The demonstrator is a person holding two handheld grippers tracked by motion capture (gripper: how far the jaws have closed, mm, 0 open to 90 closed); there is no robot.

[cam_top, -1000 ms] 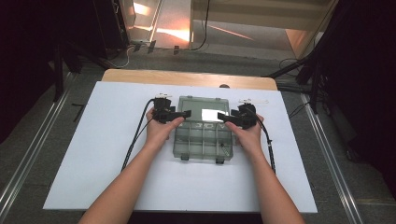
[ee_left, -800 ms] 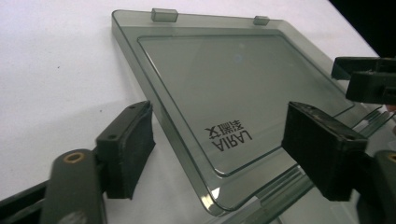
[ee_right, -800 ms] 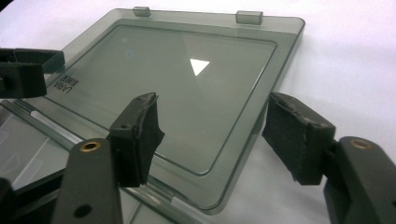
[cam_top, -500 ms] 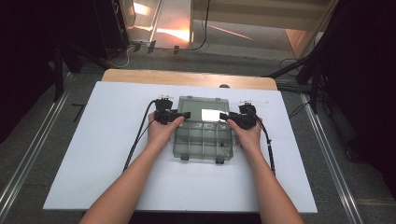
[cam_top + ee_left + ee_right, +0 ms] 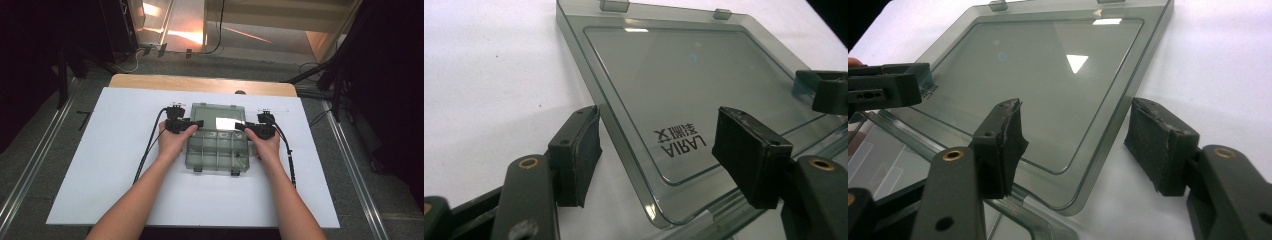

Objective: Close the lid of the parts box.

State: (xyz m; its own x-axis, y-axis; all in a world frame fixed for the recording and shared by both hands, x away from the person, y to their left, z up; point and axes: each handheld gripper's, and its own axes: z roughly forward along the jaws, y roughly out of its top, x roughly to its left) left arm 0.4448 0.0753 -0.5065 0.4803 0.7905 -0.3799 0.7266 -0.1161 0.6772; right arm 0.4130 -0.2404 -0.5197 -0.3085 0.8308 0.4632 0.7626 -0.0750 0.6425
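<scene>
A white table [image 5: 100, 165] carries a smoky transparent plastic box [image 5: 217, 150] with rectangular compartments. Its flat, round-cornered lid [image 5: 684, 85], printed "AIRAL", lies between the left gripper [image 5: 656, 152] and right gripper [image 5: 1073, 137]. Both grippers' jaws are spread, straddling opposite lid edges.

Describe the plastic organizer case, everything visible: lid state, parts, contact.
The organizer case is smoky translucent plastic, divided into compartments, flat on the white table sheet. Its lid is swung open away from the person, hinged at the far edge of the base, two latch tabs on its free edge; "AIRAJ" lettering shows mirrored. Left gripper and right gripper each straddle a lid corner, jaws apart, no pad visibly touching.
</scene>
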